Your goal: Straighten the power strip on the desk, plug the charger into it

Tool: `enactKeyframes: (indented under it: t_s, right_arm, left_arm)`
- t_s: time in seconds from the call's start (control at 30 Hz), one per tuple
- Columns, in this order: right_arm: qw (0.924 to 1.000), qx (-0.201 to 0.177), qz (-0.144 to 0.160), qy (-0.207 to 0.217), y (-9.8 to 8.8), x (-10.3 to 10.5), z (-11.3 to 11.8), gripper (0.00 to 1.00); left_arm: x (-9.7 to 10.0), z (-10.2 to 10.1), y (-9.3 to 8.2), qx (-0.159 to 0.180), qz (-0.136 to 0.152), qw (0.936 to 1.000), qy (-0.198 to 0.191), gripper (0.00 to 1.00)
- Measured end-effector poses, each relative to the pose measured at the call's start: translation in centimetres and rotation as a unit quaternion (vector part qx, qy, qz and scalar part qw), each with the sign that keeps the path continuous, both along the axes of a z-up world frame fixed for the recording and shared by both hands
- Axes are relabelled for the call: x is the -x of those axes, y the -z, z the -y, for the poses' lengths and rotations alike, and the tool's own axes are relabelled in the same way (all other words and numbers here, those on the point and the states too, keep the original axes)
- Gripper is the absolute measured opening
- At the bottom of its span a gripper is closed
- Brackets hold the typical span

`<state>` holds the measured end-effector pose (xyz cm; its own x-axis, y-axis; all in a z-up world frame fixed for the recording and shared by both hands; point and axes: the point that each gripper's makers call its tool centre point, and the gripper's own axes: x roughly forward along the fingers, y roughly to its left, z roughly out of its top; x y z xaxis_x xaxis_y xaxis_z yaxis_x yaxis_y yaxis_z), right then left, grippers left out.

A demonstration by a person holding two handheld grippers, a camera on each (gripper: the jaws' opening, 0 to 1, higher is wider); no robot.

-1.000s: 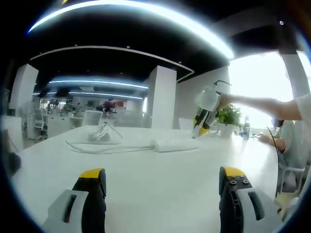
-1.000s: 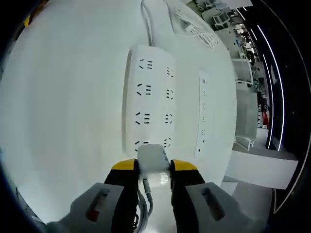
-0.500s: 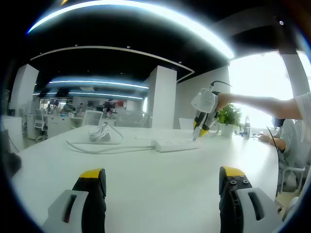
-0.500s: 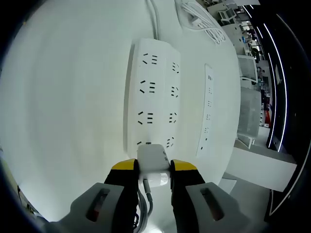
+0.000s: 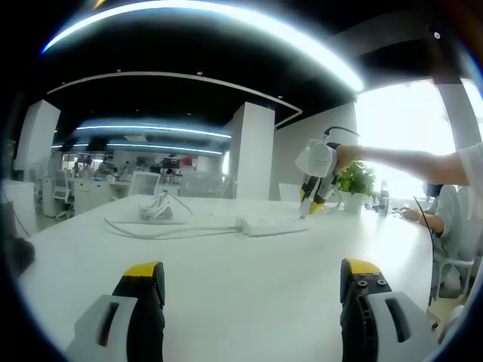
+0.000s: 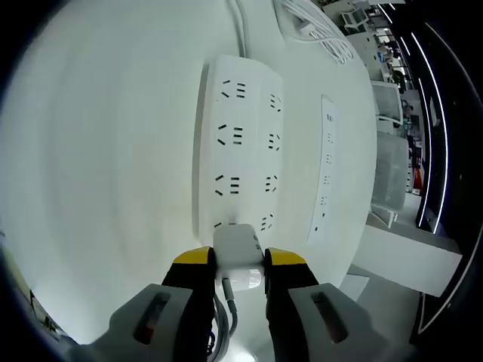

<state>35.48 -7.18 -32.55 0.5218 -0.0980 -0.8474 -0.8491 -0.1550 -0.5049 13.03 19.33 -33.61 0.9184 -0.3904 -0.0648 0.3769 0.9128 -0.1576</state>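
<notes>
- White desk [image 5: 226, 279] w/ a white power strip [image 6: 238, 154] lying flat on it; in the left gripper view the strip [image 5: 273, 224] sits far across the tabletop, toward the window side
- Right gripper [image 6: 239, 260] has its yellow-tipped jaws clamped on a white charger [image 6: 238, 250], one jaw each side of the block; a grey cable drops back from the charger between the jaws
- Charger sits at the near end of the strip, over the closest socket row; can't tell if the prongs are seated or just touching
- 3 more socket rows on the strip are bare, running away from the gripper; the strip's cord [image 6: 243, 26] leaves from its far end
- Coil of white cable [image 6: 317, 30] lies on the desk past the strip's far end, off to one side
- Left gripper [image 5: 249, 283] hangs low over the near part of the desk, jaws wide apart, nothing between them
- From the left gripper view, the right gripper [image 5: 312, 202] points down onto the strip's end, held by a person's hand [image 5: 349, 157] reaching in from the right
- Potted plant [image 5: 356, 183] stands behind it by the bright window; office w/ desks and chairs in the bkgd
</notes>
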Motion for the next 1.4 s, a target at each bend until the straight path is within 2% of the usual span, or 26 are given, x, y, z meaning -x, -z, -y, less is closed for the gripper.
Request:
enactKeyframes:
  t_s: [0.2,0.47,0.63,0.73,0.77,0.8,0.83,0.9,1.07,1.3,1.4]
  right_arm:
    - [0.9998,0.021,-0.005,0.001,0.1,-0.1,-0.2,0.23]
    - [0.9997,0.013,-0.009,0.017,0.0,-0.3,-0.1,0.23]
    - [0.9993,0.028,-0.013,0.020,0.1,-0.3,-0.4,0.23]
    - [0.9990,0.034,-0.021,0.021,0.2,-0.3,-0.8,0.23]
    - [0.9987,0.027,-0.039,0.016,1.2,-0.1,-1.2,0.23]
    - [0.9982,0.021,-0.001,0.056,0.8,-0.6,-0.9,0.23]
    - [0.9986,0.043,-0.021,0.025,1.0,-0.4,-1.1,0.23]
    - [0.9981,0.049,-0.021,0.031,1.1,-0.4,-0.9,0.23]
    - [0.9986,0.037,-0.023,0.031,1.1,-0.3,-1.0,0.23]
    - [0.9987,0.038,-0.015,0.031,1.0,-0.2,-0.8,0.24]
    - [0.9992,0.025,-0.012,0.030,0.9,-0.2,-1.0,0.24]
  left_arm:
    - [-0.1,0.5,0.1,0.000,-0.002,1.0000,0.004,0.99]
    - [0.0,0.8,0.0,-0.003,-0.002,1.0000,0.008,0.99]
    - [-0.1,0.9,-0.1,-0.002,0.000,1.0000,0.008,0.99]
    - [-0.1,1.1,0.0,-0.001,-0.001,1.0000,0.010,0.99]
    - [0.0,1.2,0.0,-0.001,-0.001,0.9999,0.010,0.99]
    - [0.0,1.2,0.0,-0.001,-0.001,0.9999,0.010,0.99]
    - [0.1,1.2,0.0,-0.001,-0.001,0.9999,0.010,0.99]
    - [0.2,1.0,0.1,-0.003,-0.002,1.0000,0.009,0.99]
    - [0.1,0.6,0.4,-0.003,-0.005,1.0000,0.005,0.99]
    - [0.0,0.6,0.3,-0.003,-0.004,1.0000,0.006,0.99]
    - [0.1,0.4,0.3,-0.003,-0.006,1.0000,0.003,0.99]
